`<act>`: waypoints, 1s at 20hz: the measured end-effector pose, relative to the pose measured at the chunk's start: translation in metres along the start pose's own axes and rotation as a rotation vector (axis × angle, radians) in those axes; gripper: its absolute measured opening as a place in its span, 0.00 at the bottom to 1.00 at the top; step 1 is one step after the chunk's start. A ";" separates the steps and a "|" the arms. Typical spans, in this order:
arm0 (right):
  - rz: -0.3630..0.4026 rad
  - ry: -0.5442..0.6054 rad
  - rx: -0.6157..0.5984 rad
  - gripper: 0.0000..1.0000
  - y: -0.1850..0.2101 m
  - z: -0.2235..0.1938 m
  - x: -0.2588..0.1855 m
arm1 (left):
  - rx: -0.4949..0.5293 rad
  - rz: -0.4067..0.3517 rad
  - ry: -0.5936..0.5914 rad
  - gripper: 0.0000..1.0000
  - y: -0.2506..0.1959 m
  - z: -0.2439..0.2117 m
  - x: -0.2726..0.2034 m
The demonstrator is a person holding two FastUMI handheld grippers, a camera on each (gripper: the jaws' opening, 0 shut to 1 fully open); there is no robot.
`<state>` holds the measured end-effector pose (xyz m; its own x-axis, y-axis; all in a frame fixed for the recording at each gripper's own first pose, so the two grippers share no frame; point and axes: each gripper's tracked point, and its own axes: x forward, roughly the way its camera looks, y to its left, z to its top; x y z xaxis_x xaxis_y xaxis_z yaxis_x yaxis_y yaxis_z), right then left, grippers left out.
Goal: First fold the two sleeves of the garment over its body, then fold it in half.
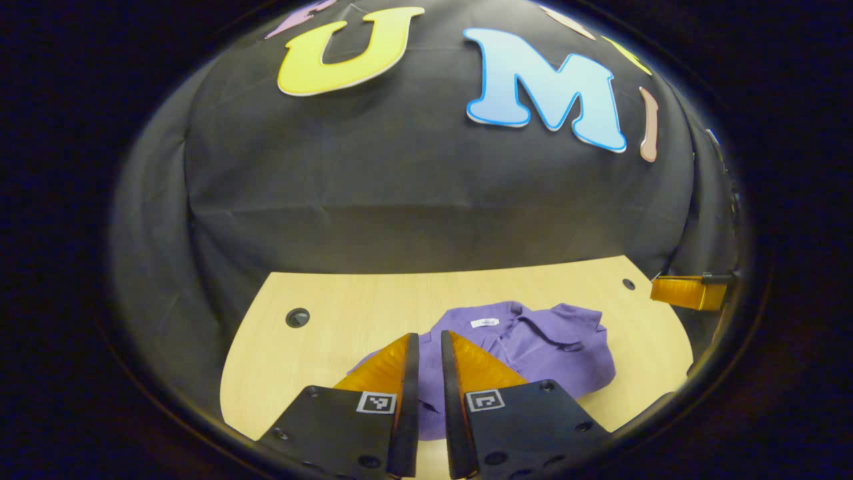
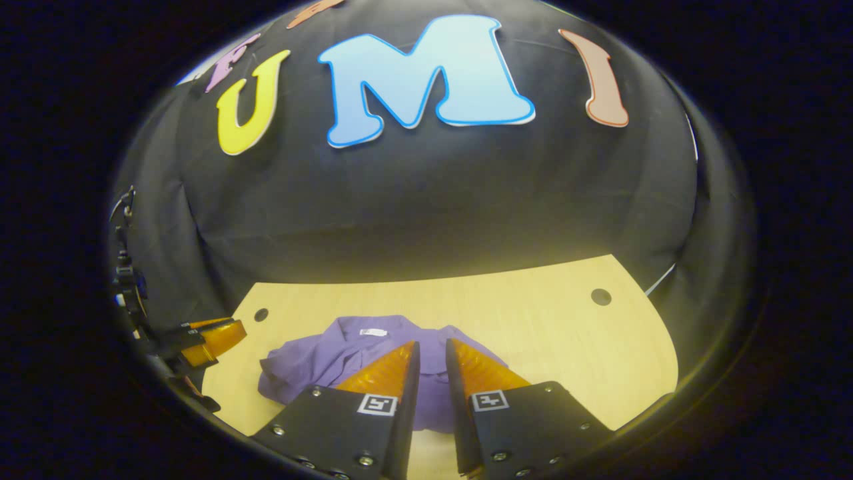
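On the counter (image 1: 320, 293), a purple shirt (image 1: 533, 347) is laid crumpled, collar toward the far wall; it is placed ahead of both tools, between them; left tool (image 1: 427, 347) and right tool (image 2: 430, 357) are nearly clenched, nothing grasped; neither is judged clearly nearer.

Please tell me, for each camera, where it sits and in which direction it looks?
Left gripper view: rides on the left tongs, facing the purple shirt on the table; right tongs at the edge.
Right gripper view: rides on the right tongs, facing the same shirt; left tongs at the edge.
Shared: shirt, table, booth wall.
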<state>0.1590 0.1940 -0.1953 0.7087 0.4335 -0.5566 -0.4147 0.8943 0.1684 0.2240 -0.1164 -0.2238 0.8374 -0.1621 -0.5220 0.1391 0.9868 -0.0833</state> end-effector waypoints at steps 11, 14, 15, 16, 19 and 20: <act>0.085 -0.213 -0.039 0.26 0.035 0.029 -0.138 | 0.030 0.030 -0.259 0.29 -0.032 0.054 -0.197; 0.105 -0.260 -0.046 0.25 0.040 0.029 -0.159 | 0.028 0.047 -0.313 0.23 -0.035 0.058 -0.235; 0.104 -0.270 -0.055 0.25 0.040 0.028 -0.163 | 0.035 0.052 -0.321 0.24 -0.035 0.056 -0.245; 0.104 -0.277 -0.067 0.26 0.041 0.025 -0.167 | 0.046 0.063 -0.335 0.28 -0.034 0.058 -0.255; 0.109 -0.257 -0.094 0.25 0.043 0.013 -0.173 | 0.056 0.064 -0.376 0.26 -0.040 0.067 -0.273; 0.118 -0.246 -0.101 0.26 0.047 0.010 -0.172 | 0.057 0.073 -0.381 0.28 -0.039 0.068 -0.276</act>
<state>0.0234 0.1623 -0.0840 0.7642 0.5587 -0.3223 -0.5484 0.8259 0.1313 0.0232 -0.1102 -0.0189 0.9810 -0.0912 -0.1712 0.0919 0.9958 -0.0042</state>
